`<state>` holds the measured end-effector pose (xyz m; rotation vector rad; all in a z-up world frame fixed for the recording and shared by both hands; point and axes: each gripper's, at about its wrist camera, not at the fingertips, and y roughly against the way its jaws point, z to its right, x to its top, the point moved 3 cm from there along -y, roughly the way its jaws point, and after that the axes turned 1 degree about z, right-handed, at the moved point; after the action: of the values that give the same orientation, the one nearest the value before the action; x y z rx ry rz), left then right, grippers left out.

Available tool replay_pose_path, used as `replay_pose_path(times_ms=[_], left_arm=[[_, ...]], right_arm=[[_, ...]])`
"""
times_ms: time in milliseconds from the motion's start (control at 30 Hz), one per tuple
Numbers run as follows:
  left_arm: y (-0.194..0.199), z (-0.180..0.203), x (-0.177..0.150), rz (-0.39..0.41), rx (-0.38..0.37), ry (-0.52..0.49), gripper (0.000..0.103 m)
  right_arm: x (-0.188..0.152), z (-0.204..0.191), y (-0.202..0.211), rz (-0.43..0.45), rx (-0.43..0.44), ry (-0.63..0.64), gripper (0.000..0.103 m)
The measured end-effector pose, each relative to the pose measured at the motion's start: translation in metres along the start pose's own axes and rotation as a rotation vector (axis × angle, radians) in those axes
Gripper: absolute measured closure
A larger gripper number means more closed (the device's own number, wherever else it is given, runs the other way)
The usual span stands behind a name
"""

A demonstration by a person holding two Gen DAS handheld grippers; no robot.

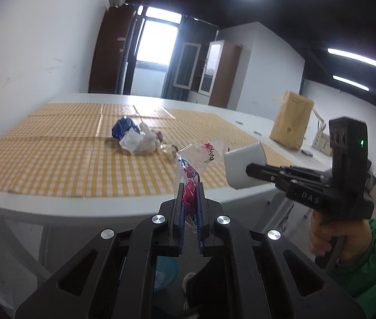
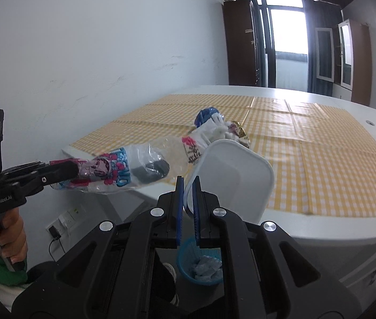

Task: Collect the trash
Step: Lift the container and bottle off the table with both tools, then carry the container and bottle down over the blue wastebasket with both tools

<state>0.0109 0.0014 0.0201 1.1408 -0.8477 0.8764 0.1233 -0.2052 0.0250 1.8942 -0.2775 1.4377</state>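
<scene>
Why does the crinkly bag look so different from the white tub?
The plastic bag is see-through with pink and blue pictures; the white tub is plain and solid white. The bag is crumpled and floppy, while the tub keeps a stiff boxy shape with rounded corners. The left tool pinches the bag by one end; the right tool pinches the tub by its rim. Both are held up off the table, near the blue basket on the floor.

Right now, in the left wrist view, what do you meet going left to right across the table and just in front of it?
Blue crumpled wrapper → white crumpled paper → clear printed plastic bag in the left gripper → white plastic container → right gripper → brown paper bag.
</scene>
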Motion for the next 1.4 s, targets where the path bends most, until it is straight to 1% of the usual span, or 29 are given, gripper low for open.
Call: replay_pose_path(times_ms=[133, 267, 333, 500, 600, 733, 833, 933, 1133, 1333, 1400], left_arm=[[0.004, 0.002, -0.029, -0.056, 0.001, -0.017, 0.097], [0.004, 0.006, -0.049, -0.101, -0.01, -0.026, 0.097], [0.001, 0.007, -0.059, -0.13, -0.013, -0.027, 0.097], [-0.016, -0.005, -0.083, -0.191, -0.001, 0.014, 0.097], [-0.034, -0.02, -0.099, -0.238, 0.011, 0.061, 0.097], [-0.051, -0.034, -0.117, -0.282, 0.031, 0.091, 0.097], [-0.068, -0.047, -0.131, -0.319, 0.024, 0.136, 0.097], [-0.085, -0.057, -0.141, -0.344, 0.023, 0.166, 0.097], [-0.118, -0.073, -0.16, -0.385, 0.037, 0.194, 0.097], [-0.156, -0.094, -0.176, -0.46, 0.048, 0.268, 0.097], [-0.168, -0.101, -0.18, -0.484, 0.047, 0.307, 0.097]], right_arm=[[-0.024, -0.007, 0.005, -0.036, 0.012, -0.003, 0.097], [-0.041, -0.021, 0.012, -0.054, 0.014, 0.032, 0.097], [-0.052, -0.019, 0.013, -0.073, 0.015, 0.026, 0.097], [-0.086, -0.018, 0.003, -0.138, -0.003, 0.009, 0.097], [-0.105, -0.011, -0.013, -0.193, -0.014, -0.031, 0.097], [-0.121, -0.012, -0.027, -0.231, -0.023, -0.021, 0.097], [-0.133, -0.01, -0.045, -0.272, -0.023, -0.026, 0.097], [-0.148, -0.005, -0.066, -0.319, -0.009, -0.05, 0.097], [-0.179, 0.013, -0.107, -0.4, -0.01, -0.119, 0.097], [-0.202, 0.028, -0.152, -0.487, -0.019, -0.173, 0.097], [-0.21, 0.031, -0.163, -0.509, -0.021, -0.184, 0.097]])
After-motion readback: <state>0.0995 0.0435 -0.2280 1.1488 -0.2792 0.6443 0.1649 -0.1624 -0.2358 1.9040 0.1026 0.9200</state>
